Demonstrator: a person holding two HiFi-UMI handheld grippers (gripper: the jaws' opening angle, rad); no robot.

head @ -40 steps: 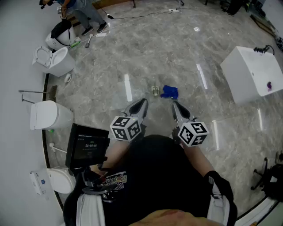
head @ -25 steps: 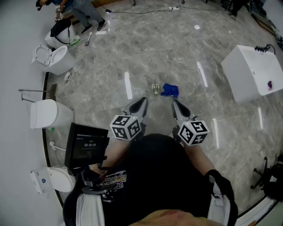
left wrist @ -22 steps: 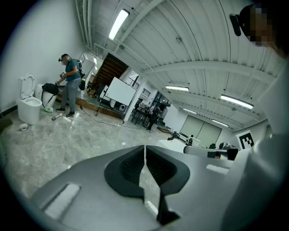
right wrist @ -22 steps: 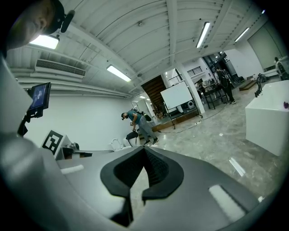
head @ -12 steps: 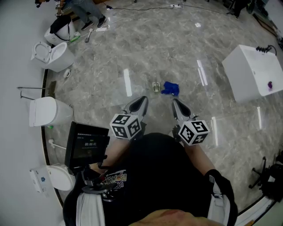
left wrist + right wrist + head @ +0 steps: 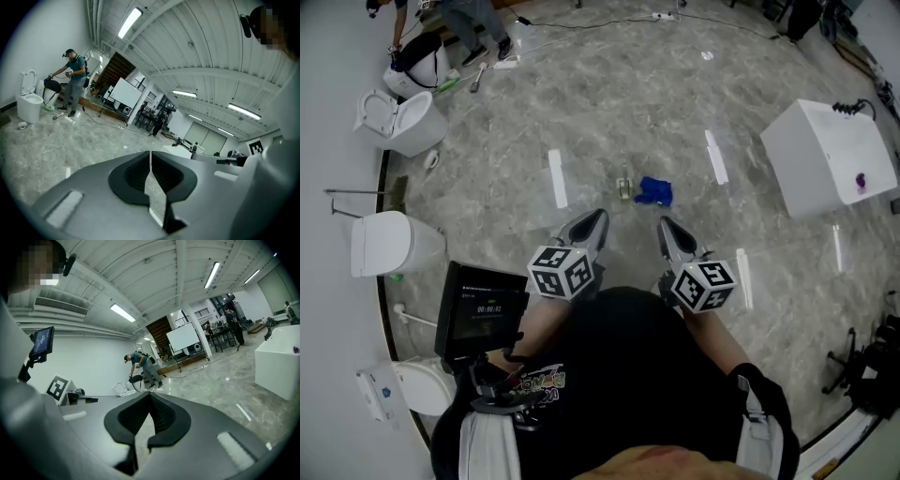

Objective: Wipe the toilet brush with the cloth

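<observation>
Holding left claw (image 6: 596, 221) and right claw (image 6: 665, 227) out side by side, both pointed forward and slightly down over a grey marbled floor (image 6: 628, 103). Near each other, not touching.

Both closed tight and empty. In the left gripper view, black ribbed pads (image 6: 133, 174) meeting at the tips, only a thin slit lower down, nothing in it. Same in the right gripper view: pads (image 6: 164, 420) together at the tips, nothing clamped.

Blue cloth (image 6: 655, 191) crumpled on the floor just ahead of the right claw's tip, a little toward the left claw's side, apart from both. Just beside the cloth, on its left-claw side and ahead of the gap between the claws, a small pale object (image 6: 623, 188); too small to tell whether this is the toilet brush. Neither touched by a claw.

Well off to the right of the right claw, a white box (image 6: 820, 155) with a small purple thing (image 6: 861, 179) on top. Behind and to the left of the left claw, close to the body, a dark screen (image 6: 478, 309) on a mount. Further left, white toilets (image 6: 389, 242) in a row along the wall. Far ahead and to the left, another person (image 6: 74, 70) bent over beside one more toilet.
</observation>
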